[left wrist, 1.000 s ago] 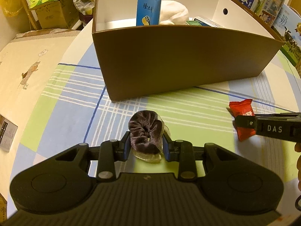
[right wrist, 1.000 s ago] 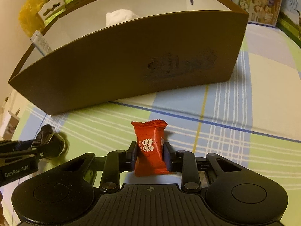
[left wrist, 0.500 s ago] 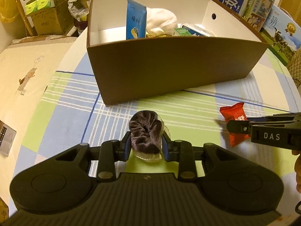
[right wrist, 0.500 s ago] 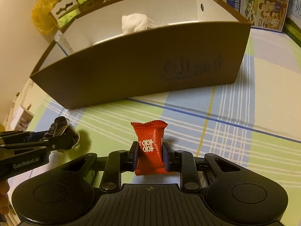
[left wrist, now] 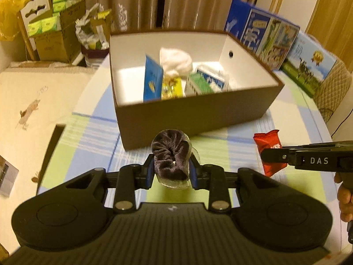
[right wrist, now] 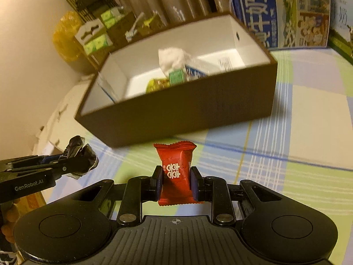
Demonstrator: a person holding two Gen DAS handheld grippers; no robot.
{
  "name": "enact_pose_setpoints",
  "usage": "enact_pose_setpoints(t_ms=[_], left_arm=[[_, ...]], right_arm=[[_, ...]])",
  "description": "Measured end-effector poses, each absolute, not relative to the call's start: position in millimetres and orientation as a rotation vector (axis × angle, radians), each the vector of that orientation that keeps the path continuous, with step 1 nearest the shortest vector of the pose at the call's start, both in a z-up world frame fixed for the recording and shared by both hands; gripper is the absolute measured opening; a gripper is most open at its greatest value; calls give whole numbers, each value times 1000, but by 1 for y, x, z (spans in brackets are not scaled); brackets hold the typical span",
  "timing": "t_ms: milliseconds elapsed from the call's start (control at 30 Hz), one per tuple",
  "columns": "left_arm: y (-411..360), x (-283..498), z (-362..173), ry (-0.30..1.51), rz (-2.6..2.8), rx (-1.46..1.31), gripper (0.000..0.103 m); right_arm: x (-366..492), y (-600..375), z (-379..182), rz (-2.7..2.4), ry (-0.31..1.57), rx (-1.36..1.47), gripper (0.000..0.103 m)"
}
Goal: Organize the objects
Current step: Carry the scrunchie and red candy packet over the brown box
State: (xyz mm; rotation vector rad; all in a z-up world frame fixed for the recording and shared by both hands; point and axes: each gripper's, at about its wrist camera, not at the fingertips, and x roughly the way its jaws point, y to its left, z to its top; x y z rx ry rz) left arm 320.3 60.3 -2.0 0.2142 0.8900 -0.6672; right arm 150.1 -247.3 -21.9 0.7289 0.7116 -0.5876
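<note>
grippers both hold fast: left gripper (left wrist: 171, 173) pinches a soft, squashy dark velvet scrunchie (left wrist: 171, 154) at its middle, right gripper (right wrist: 175, 184) clamps a light, crinkly red candy packet (right wrist: 175, 172) mid-body, brown box (left wrist: 198, 114) waiting at twelve o'clock.

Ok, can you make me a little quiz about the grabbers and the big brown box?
1. True or false: the right gripper is shut on the red candy packet.
2. What does the left gripper hold? A) a dark velvety scrunchie B) a spoon C) a blue pouch
3. Fill in: both held things are outside the brown ___.

Key: 1 true. 2 A. 3 box.
</note>
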Motion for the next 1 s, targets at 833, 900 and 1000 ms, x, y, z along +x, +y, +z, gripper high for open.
enact_pose_setpoints(t_ms=[833, 900, 1000], left_arm=[[-2, 441, 45, 727, -683, 237, 26], [-12, 455, 42, 732, -678, 248, 26], [-26, 474, 37, 748, -696, 267, 26]], right_arm=[[206, -344, 34, -653, 586, 581, 23], [213, -355, 32, -658, 592, 571, 23], [225, -371, 28, -665, 602, 558, 23]])
